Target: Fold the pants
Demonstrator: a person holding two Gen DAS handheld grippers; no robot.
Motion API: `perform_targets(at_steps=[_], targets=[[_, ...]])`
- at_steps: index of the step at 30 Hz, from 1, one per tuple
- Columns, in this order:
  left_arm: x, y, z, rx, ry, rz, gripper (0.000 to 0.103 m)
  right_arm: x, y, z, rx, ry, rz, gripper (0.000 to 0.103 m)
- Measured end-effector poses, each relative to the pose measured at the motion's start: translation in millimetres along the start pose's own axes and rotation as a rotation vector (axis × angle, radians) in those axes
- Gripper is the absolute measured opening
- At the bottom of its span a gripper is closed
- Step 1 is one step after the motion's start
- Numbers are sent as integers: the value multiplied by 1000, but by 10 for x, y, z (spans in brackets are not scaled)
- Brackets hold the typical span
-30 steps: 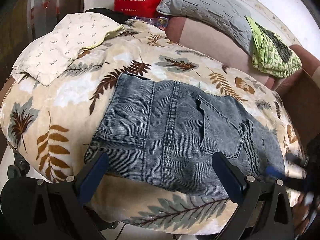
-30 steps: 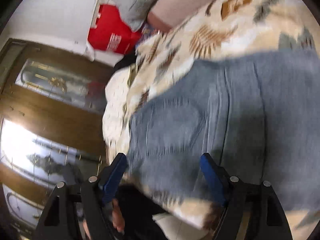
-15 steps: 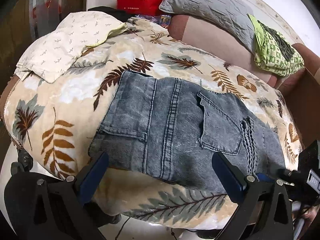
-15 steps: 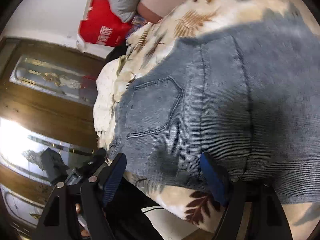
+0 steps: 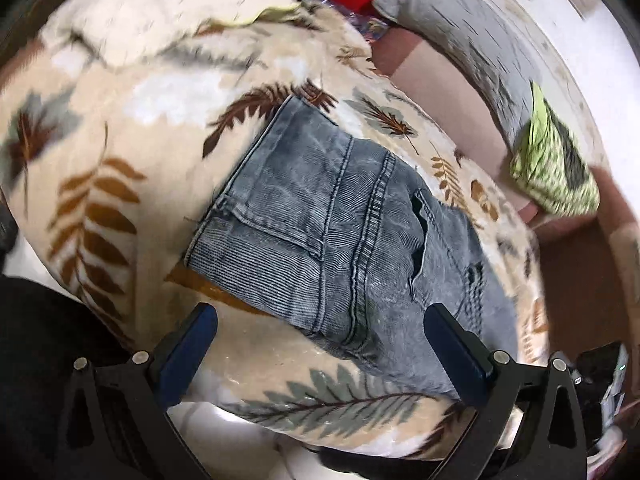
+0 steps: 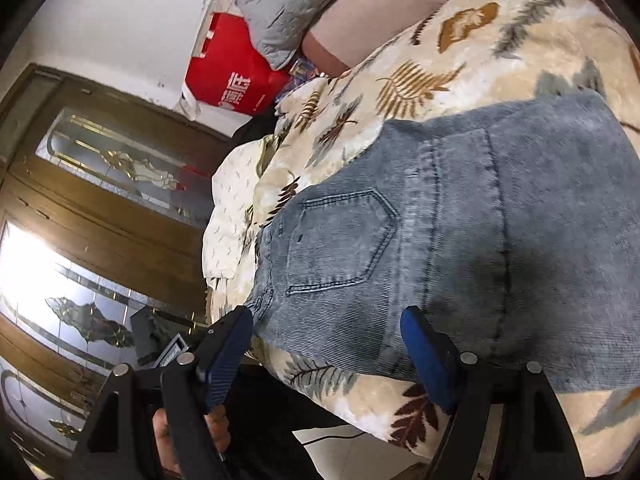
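- Above the near edge of the bed, the left gripper (image 5: 320, 344) hangs with its jaws spread wide, nothing between them; the right gripper (image 6: 326, 346) is likewise spread, one blue pad just off the denim's corner.
- One pair of folded grey-blue pants (image 5: 340, 240) lies flat on the leaf-print blanket (image 5: 120, 184), long axis along the bed's near edge, waistband end toward the left gripper.
- One back pocket (image 6: 340, 240) shows whole in the right view (a second pocket gapes open in the left).
- Only the left view shows the one green patterned cloth (image 5: 556, 168); only the right view shows the wooden glazed door (image 6: 100, 200).
- Both show one red bag (image 6: 232, 76) and one grey pillow (image 5: 472, 36).
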State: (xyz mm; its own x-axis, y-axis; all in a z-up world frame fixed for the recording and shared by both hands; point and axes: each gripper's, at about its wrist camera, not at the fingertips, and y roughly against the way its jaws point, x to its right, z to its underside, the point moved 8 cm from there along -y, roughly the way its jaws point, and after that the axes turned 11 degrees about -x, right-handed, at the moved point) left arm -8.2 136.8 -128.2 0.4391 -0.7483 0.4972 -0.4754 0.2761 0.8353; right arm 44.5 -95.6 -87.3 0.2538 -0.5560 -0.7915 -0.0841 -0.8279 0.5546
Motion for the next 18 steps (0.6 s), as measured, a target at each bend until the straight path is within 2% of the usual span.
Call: perform_targets(at_steps=[2,5,7,10,11,12,13,15,18], targets=[[-24,11,-41,7,20,30,102,-23,-19,-113,-12,13,48,79],[-58,67,-116,46,18,24,102,-132,2,-519,-17,74,161,79],[-53,133,-179,95,-14,-34,102,-167,-51,-866,-36,141,309,79],[83,264,-272,154,-126,-104,102,-112,-286,-1442,-93,257,552,76],[118,300,-314,171,-159,-122,102,-66,-360,-1551,-113,271,589,72],[186,326,-365,191,-200,-140,102,-6,-469,-1669,-146,279,624,56],[238,328,-420,200,-231,-152,102,77,-592,-1763,-189,273,649,45],[266,270,-524,188,-246,-158,102,187,-789,-1871,-246,273,689,44],[181,14,-644,113,-238,-168,102,284,-1036,-1922,-316,298,719,44]])
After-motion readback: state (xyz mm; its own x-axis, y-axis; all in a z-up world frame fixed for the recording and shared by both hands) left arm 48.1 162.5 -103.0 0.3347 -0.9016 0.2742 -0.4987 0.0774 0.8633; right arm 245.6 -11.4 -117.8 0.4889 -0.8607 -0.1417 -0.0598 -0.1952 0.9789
